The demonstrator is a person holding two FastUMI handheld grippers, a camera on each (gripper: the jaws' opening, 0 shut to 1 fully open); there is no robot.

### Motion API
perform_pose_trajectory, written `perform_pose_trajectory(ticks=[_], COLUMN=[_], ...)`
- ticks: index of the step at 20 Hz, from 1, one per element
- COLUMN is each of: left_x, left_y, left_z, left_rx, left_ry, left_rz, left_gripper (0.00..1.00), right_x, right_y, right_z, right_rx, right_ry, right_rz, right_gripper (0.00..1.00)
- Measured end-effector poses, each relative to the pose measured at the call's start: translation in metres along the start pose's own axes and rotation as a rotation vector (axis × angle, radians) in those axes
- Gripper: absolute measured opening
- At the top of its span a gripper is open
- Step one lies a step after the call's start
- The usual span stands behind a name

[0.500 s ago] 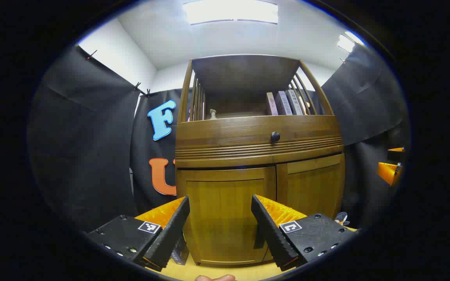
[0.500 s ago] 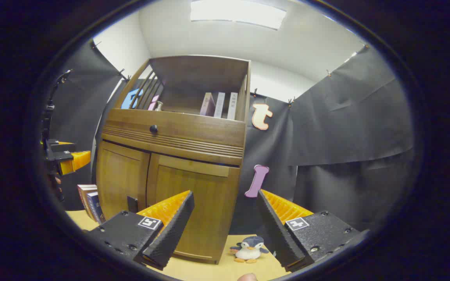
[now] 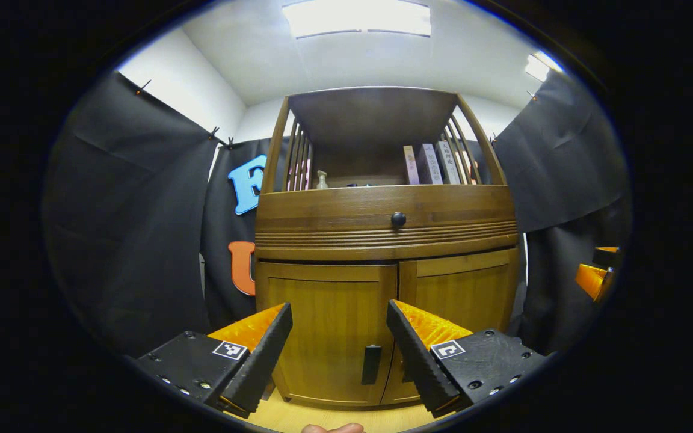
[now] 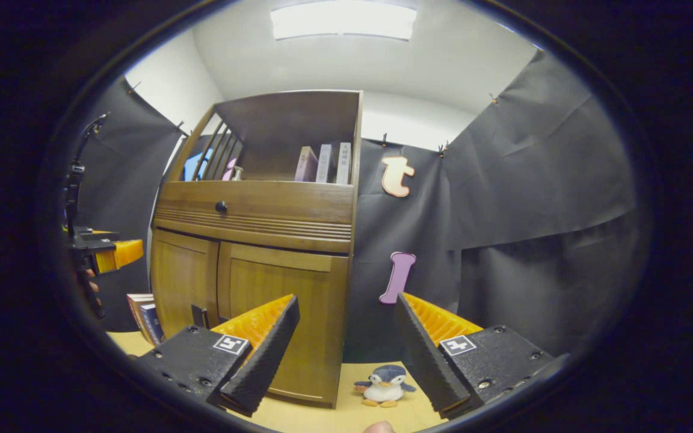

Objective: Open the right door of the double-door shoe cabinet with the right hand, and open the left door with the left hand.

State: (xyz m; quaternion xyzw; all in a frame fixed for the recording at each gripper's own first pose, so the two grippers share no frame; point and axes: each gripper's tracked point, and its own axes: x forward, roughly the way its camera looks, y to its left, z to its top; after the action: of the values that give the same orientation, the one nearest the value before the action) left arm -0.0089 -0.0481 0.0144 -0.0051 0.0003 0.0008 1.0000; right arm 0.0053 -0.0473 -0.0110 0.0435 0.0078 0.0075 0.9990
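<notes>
You face the wooden shoe cabinet, which stands on the pale floor against the black cloth, with an open shelf of books on top and a drawer with a round knob beneath it. Both of its lower doors are closed. In the left gripper view the left door lies straight ahead of your left gripper, whose jaws stand wide apart and hold nothing; the door's dark handle is a short upright bar near the centre seam, sitting low between the two fingers and a little toward the right one. The right door comes first, and in the right gripper view your right gripper, also spread wide and empty, points past the cabinet's right corner, so that door lies ahead and to the left of its jaws. I judge you must swing the right gripper leftward toward the seam, where the handles stand upright, and bring the fingers in from either side of the bar. A small toy penguin sits on the floor just beside the cabinet's right corner, low between your right fingers; it looks outside the door's swing, though I cannot be sure.
</notes>
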Motion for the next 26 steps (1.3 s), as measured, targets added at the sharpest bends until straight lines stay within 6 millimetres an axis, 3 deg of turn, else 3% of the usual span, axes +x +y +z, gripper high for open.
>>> perform_pose_trajectory(ticks=[2,3,5,9,12,13,20,26], left_x=[0.004,0.005,0.011,0.021,0.023,0.023,0.022,0.016], left_y=[-0.002,0.000,0.009,0.023,0.024,0.025,0.040,0.046], left_z=[-0.004,-0.005,-0.003,-0.001,-0.016,-0.023,-0.026,-0.031], left_rx=[-0.005,-0.005,-0.002,0.002,-0.013,-0.030,0.008,-0.004], left_ry=[0.012,0.011,0.001,-0.004,0.049,0.076,0.088,0.098], left_rz=[-0.024,-0.033,-0.041,-0.042,-0.065,-0.070,-0.042,-0.034], left_gripper=[1.00,0.95,1.00,0.97,1.00,0.96,1.00,0.96], right_x=[0.001,0.002,0.005,0.013,0.019,0.021,0.034,0.049], right_y=[0.002,0.005,0.014,0.037,0.046,0.049,0.065,0.085], right_z=[-0.002,0.000,0.003,0.005,0.003,0.000,-0.016,-0.043], right_rx=[0.011,0.019,0.019,-0.004,0.000,0.004,0.026,0.026], right_ry=[0.011,0.009,0.001,-0.007,-0.002,0.004,0.047,0.109], right_rz=[-0.017,-0.023,-0.038,-0.042,-0.052,-0.053,-0.036,-0.003], right_gripper=[1.00,0.97,1.00,1.00,1.00,1.00,1.00,1.00])
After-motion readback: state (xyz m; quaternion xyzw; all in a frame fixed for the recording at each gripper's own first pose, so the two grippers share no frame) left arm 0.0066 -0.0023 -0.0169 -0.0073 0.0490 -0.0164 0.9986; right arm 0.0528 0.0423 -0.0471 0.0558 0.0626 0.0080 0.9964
